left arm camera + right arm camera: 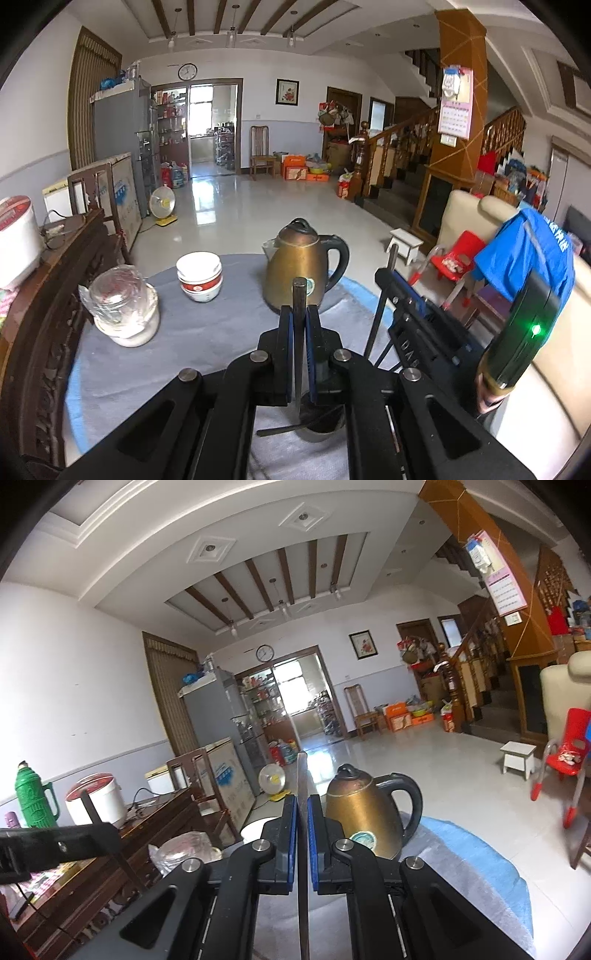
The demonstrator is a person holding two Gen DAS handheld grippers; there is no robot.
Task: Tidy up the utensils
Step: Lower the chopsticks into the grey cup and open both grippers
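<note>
A round tabletop [207, 354] under a grey-blue cloth stands in a tiled living room. Nearest, the left gripper [299, 314] has its jaws clamped on an upright dark utensil handle [299, 295], above a dark cup [319, 421] on the cloth. The right gripper [303, 805] has its jaws clamped on a thin upright metal utensil [302, 775]. Beyond stand a brass kettle [299, 269], stacked bowls [199, 277] and a glass jar [118, 299].

A dull brass-coloured metal kettle [301, 267] with a glossy black plastic handle stands on the soft grey cloth table cover [207, 339]. Beside it sit glazed white ceramic bowls [199, 275]; the pale floor tiles [258, 206] shine glossy.
</note>
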